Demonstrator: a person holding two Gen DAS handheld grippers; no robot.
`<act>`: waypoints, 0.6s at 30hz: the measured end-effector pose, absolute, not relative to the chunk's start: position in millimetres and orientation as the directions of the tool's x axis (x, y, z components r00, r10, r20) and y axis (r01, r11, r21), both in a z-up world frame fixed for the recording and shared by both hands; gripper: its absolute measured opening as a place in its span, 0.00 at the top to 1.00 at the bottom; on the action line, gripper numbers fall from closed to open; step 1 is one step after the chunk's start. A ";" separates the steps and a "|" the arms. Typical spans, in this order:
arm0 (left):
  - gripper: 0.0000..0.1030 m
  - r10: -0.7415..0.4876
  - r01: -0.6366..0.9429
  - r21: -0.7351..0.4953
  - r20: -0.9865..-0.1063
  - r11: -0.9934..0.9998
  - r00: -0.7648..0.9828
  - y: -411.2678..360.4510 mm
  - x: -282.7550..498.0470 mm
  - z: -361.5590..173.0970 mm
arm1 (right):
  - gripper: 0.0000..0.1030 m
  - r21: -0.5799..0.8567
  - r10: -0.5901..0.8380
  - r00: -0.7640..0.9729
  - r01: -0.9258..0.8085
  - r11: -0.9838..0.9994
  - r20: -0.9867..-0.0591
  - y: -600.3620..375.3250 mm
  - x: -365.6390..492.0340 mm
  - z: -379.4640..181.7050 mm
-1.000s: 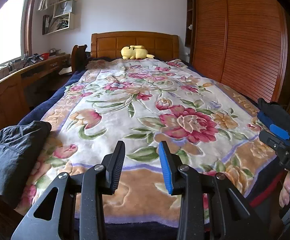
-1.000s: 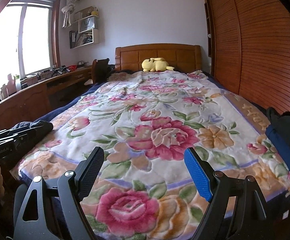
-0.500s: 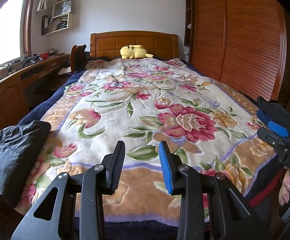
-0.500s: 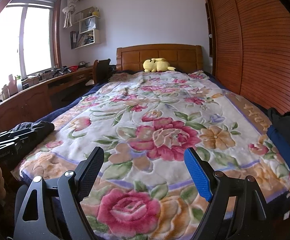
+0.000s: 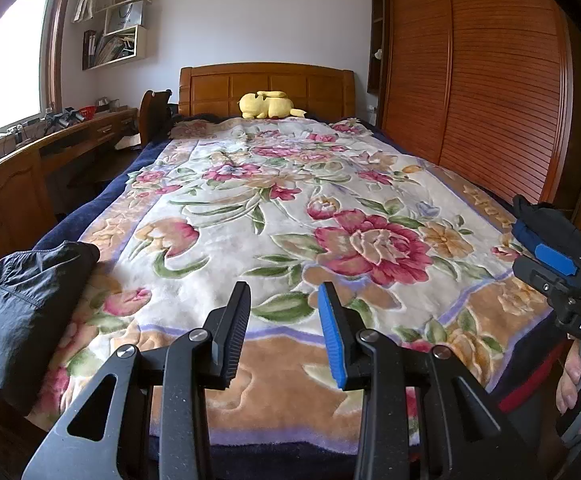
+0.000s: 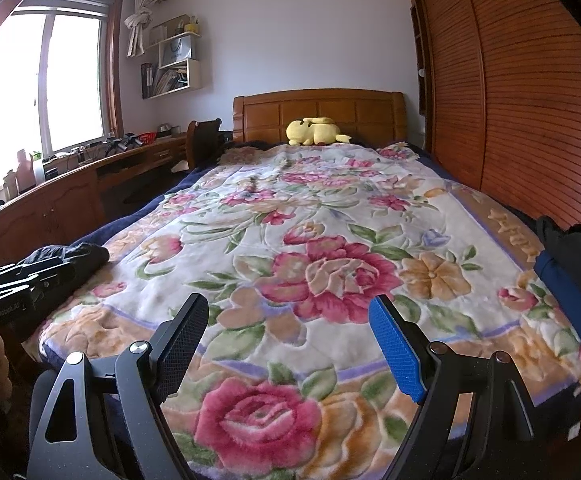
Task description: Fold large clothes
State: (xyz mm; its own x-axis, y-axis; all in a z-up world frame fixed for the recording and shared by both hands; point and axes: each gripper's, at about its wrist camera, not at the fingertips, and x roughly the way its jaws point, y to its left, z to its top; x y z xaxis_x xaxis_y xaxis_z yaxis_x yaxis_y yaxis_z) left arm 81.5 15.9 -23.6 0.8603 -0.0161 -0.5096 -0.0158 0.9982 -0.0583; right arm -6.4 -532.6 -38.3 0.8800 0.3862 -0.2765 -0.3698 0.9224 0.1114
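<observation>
the left tool (image 5: 284, 296) is held partly spread and the right tool (image 6: 288, 308) widely spread, nothing pinched or touched. a dark folded garment (image 5: 22, 304) is laid on the bed's (image 5: 330, 184) near left corner, its long axis along the bed's edge.

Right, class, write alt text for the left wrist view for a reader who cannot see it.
The left gripper, partly open and holding nothing, hovers over the foot of a bed spread with a floral blanket. A dark garment lies bunched at the blanket's near left corner, and a yellow plush toy rests by the wooden headboard. The right gripper enters at the right edge.
</observation>
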 end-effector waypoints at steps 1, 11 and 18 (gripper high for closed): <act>0.65 -0.018 -0.015 -0.060 -0.509 0.998 0.861 16.4 81.2 -23.1 | 0.19 0.112 0.386 0.880 -0.369 0.923 -0.278 -532.4 -6.3 -38.3; 0.65 -0.018 -0.014 -0.059 -0.510 0.998 0.860 16.0 81.5 -23.8 | 0.19 0.113 0.390 0.878 -0.373 0.921 -0.277 -532.9 -6.8 -38.2; 0.65 -0.017 -0.016 -0.060 -0.510 0.998 0.860 15.4 81.6 -23.9 | 0.19 0.112 0.389 0.879 -0.373 0.921 -0.276 -533.2 -7.1 -37.9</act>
State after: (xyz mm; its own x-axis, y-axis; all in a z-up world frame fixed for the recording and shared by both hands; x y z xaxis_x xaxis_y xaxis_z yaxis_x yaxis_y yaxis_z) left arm 81.6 15.4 -23.9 0.8600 -0.0170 -0.5100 -0.0156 0.9981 -0.0595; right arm -7.1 -533.2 -37.9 0.8789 0.3891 -0.2761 -0.3727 0.9212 0.1118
